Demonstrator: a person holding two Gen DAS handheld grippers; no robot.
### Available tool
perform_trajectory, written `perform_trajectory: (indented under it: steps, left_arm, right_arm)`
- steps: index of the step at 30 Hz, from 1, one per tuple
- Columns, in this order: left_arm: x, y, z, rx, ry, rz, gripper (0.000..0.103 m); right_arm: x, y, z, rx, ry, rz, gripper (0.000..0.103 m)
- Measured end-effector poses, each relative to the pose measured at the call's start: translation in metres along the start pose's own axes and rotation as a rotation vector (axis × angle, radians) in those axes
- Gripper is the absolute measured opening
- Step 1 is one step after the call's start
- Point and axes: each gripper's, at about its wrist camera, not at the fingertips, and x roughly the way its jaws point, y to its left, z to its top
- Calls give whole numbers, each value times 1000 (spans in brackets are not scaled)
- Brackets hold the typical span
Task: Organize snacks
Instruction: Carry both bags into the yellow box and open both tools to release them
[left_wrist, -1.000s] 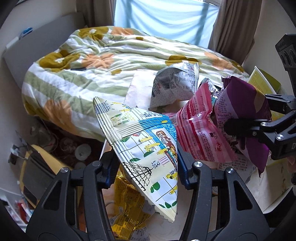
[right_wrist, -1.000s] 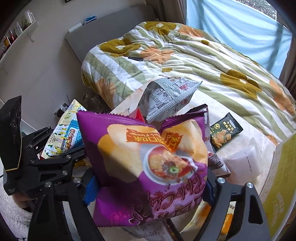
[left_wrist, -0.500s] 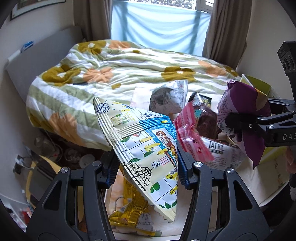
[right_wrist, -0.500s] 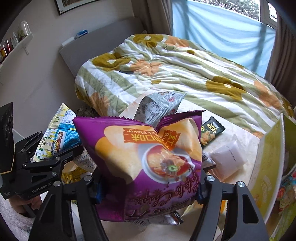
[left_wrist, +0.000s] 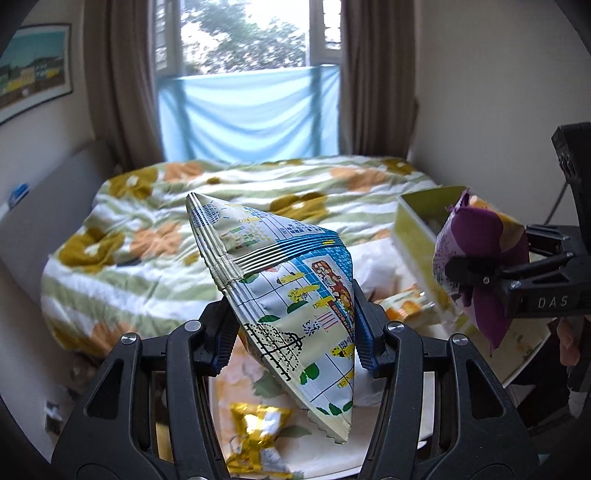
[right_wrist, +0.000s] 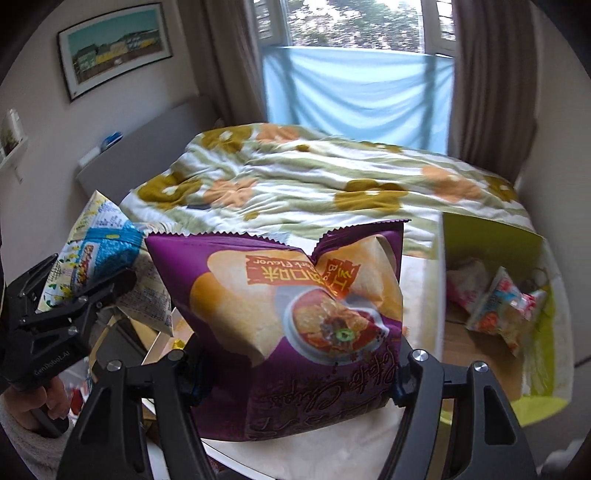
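Observation:
My left gripper (left_wrist: 291, 332) is shut on a white and blue illustrated snack bag (left_wrist: 295, 295), which stands up between the pads with a corner pointing upward. My right gripper (right_wrist: 295, 369) is shut on a purple potato chip bag (right_wrist: 295, 295), held upside down and squeezed at its lower part. In the left wrist view the right gripper (left_wrist: 465, 273) holds the purple bag (left_wrist: 480, 243) at the right, above a yellow-green box (left_wrist: 417, 221). In the right wrist view the left gripper (right_wrist: 110, 284) and its bag (right_wrist: 99, 251) are at the left, held by a hand.
The open yellow-green box (right_wrist: 491, 240) at the right holds a few pink and white snack packets (right_wrist: 498, 314). A gold packet (left_wrist: 255, 435) lies on the white round table (left_wrist: 332, 458) below. Behind is a bed with a floral quilt (left_wrist: 221, 192), then a window and curtains.
Both grippers have risen and tilted up with their bags. The snack pile on the table has dropped out of view; the window and the open box now show.

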Motion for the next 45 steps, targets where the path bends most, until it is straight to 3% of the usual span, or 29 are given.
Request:
perform_trajectory:
  steps: [8,17,24,32,33,35,36,38,45]
  left_arm:
    - [11,-83,42,75,-22,-131,50]
    - [70,-213,71,125,41,-229,50]
    - [147,-287,73,123,164,-208,50]
    - [212,-318,65,119,301,-149,50]
    - [216,-319,65,122,320,-143,53]
    - [221,-321,62,139,346,-126,72]
    - [221,-323,60,155,346,-103,100]
    - [215,-325,59,181,315,-66,102]
    - [192,-309,63,164,295,-84,102]
  right_arm:
    - [-50,-70,-13,108,-30,-150,66]
    - [-74,-180,-28,237,-20,-199,66]
    - [-56,-246,-29,258,39,-175,66]
    - [-25,-284,-28,244,120,-120,66]
    - [-22,-286,-28,246,127,-114,66]
    - [-17,-291,-26,243,137,-115,66]
    - [-16,-290,-25,238,136,-117,66]
    - [-14,-291,-23,228,137,-121,66]
    - [-15,-293,-20,230,135,-115,66]
